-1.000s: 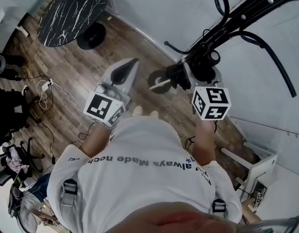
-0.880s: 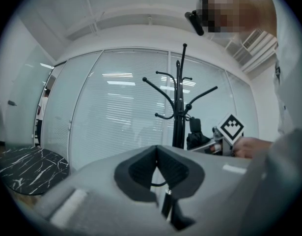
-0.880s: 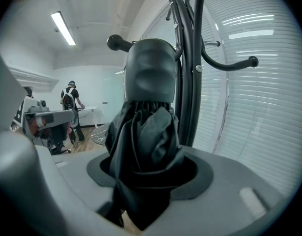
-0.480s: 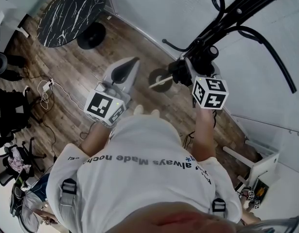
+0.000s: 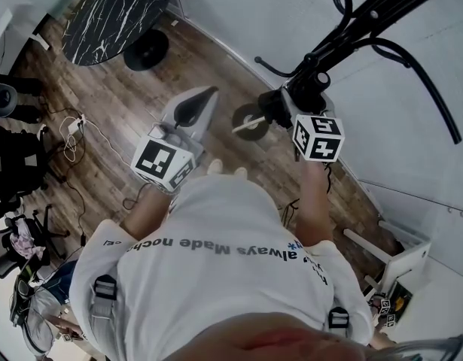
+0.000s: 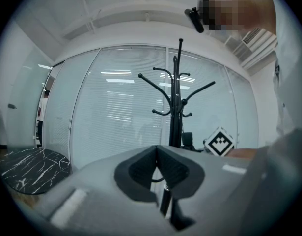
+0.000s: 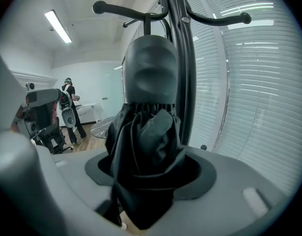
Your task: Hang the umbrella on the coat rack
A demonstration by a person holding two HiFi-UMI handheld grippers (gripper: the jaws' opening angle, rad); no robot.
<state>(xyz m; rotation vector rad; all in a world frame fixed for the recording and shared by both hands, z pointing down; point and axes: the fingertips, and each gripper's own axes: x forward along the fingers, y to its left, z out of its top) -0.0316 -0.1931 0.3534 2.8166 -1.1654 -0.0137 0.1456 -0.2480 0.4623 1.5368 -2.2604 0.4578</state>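
A folded black umbrella (image 7: 146,146) stands upright between the jaws of my right gripper (image 7: 148,181). Its rounded handle (image 7: 151,65) is close against the black coat rack pole (image 7: 186,82), and a thin strap runs up to a hook arm (image 7: 122,11). The jaws are opening, with the fabric still filling the gap and touching both pads. In the head view the right gripper (image 5: 282,110) and umbrella (image 5: 270,111) sit by the coat rack (image 5: 367,25). My left gripper (image 5: 192,110) hangs beside it, shut and empty, and faces the coat rack (image 6: 176,102).
A round black marble table (image 5: 114,17) stands at the far left on the wooden floor. Cables (image 5: 80,126) and office chairs (image 5: 13,179) lie at the left. A glass wall with blinds (image 7: 259,82) stands behind the rack. Another person (image 7: 69,107) stands far off.
My right gripper has sunk a little alongside the coat rack pole with the umbrella between its jaws. The left gripper has stayed in place.
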